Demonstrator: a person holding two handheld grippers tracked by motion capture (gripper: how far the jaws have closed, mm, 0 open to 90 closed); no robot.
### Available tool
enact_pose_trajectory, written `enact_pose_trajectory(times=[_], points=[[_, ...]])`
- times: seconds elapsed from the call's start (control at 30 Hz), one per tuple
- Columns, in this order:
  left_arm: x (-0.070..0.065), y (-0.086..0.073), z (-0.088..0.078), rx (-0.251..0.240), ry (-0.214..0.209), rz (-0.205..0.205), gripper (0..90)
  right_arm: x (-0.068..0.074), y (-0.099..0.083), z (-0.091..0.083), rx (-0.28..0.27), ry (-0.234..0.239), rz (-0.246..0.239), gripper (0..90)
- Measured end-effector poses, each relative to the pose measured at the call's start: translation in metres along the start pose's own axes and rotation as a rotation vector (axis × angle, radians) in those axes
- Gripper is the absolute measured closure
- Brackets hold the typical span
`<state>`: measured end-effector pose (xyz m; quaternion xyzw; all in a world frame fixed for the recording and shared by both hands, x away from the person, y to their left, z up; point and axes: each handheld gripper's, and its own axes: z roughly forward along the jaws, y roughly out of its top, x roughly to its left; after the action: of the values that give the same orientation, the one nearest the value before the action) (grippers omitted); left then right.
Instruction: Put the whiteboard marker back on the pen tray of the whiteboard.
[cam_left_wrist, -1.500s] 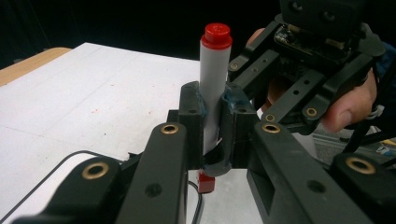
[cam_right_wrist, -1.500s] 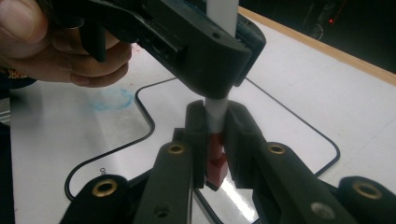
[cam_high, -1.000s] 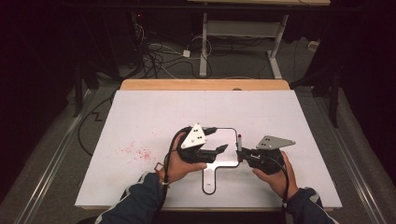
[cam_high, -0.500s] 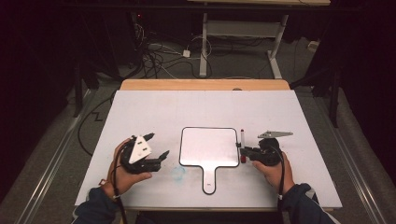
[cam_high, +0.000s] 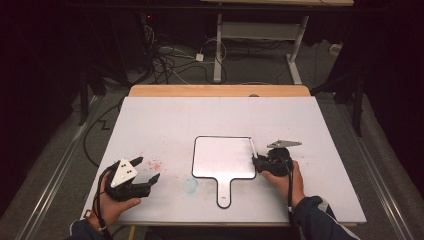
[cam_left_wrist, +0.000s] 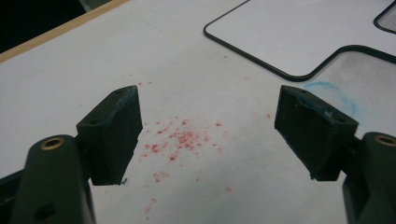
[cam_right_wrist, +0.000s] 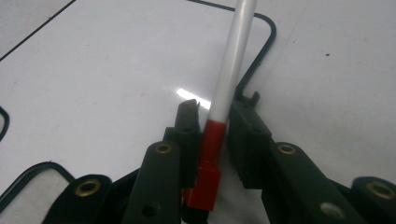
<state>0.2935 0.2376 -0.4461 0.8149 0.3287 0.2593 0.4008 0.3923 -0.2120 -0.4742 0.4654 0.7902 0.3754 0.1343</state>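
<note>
Right now 1 marker, a white barrel with a red cap (cam_right_wrist: 227, 88), lies between the black jaws of the right gripper (cam_right_wrist: 212, 114), its capped end toward the gripper body and its barrel running out along the right-hand edge of the whiteboard. Those jaws have just been opening: the right one sits against the marker, a thin gap shows beside the left one, so the marker is loose between them rather than squeezed. From above, the right gripper (cam_high: 256, 161) sits at the board's right edge with the marker (cam_high: 253, 148) a thin pale line ahead of it.

1 small white paddle-shaped whiteboard with a black rim and a short handle (cam_high: 222, 157) lies flat near the middle of the white table (cam_high: 220, 115), handle toward the person.

1 patch of red specks (cam_left_wrist: 180, 140) and 1 faint blue ring smudge (cam_left_wrist: 331, 91) mark the tabletop, the blue one just left of the board's handle.

2 grippers are in play. The left gripper (cam_high: 146, 170) is well apart from the marker, over the table's near-left corner beside the red specks, its jaws spread wide with only tabletop between them.
</note>
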Motion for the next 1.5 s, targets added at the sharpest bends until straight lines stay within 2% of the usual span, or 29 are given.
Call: enact_pose_trajectory(times=[0.07, 0.17, 0.3, 0.43, 0.47, 0.5, 0.6, 0.67, 0.73, 0.9, 1.2, 1.27, 1.4, 1.5], points=[[-0.001, 0.001, 0.002, 0.007, -0.007, 0.008, 22.2, -0.001, 0.000, 0.000, -0.004, -0.021, 0.003, 69.6], [-0.002, 0.001, 0.004, 0.011, -0.017, 0.015, 22.3, -0.003, 0.000, 0.000, -0.004, -0.027, 0.015, 63.5], [-0.003, 0.002, 0.006, 0.013, -0.023, 0.019, 22.6, -0.002, 0.001, 0.000, 0.003, -0.048, -0.020, 59.1], [-0.002, 0.002, 0.007, 0.013, -0.025, 0.022, 22.7, 0.005, 0.009, -0.002, -0.005, -0.086, -0.132, 55.3], [-0.002, 0.002, 0.007, 0.010, -0.026, 0.019, 22.6, 0.007, 0.012, -0.003, -0.023, -0.079, -0.160, 55.1], [-0.001, 0.003, 0.008, 0.009, -0.028, 0.018, 22.7, 0.009, 0.015, -0.003, -0.035, -0.047, -0.189, 55.5], [-0.001, 0.004, 0.009, 0.013, -0.032, 0.021, 22.7, 0.016, 0.025, 0.003, 0.003, -0.022, -0.302, 55.7], [-0.001, 0.004, 0.011, 0.012, -0.041, 0.018, 23.1, 0.020, 0.030, 0.012, 0.053, -0.014, -0.369, 54.5], [-0.001, 0.004, 0.013, 0.021, -0.042, 0.025, 23.1, 0.023, 0.033, 0.021, 0.093, -0.018, -0.409, 54.1], [-0.002, 0.004, 0.014, 0.020, -0.057, 0.027, 23.5, 0.021, 0.043, 0.028, 0.115, -0.064, -0.416, 58.2], [-0.003, 0.004, 0.015, 0.028, -0.063, 0.031, 23.4, 0.002, 0.044, 0.026, 0.114, -0.077, -0.300, 63.0], [-0.003, 0.004, 0.016, 0.028, -0.068, 0.030, 23.4, 0.000, 0.043, 0.025, 0.112, -0.101, -0.294, 63.8], [-0.004, 0.004, 0.016, 0.037, -0.073, 0.038, 23.5, -0.004, 0.041, 0.022, 0.112, -0.085, -0.271, 66.0], [-0.004, 0.004, 0.016, 0.036, -0.078, 0.039, 23.5, -0.007, 0.040, 0.020, 0.110, -0.073, -0.259, 64.1]])
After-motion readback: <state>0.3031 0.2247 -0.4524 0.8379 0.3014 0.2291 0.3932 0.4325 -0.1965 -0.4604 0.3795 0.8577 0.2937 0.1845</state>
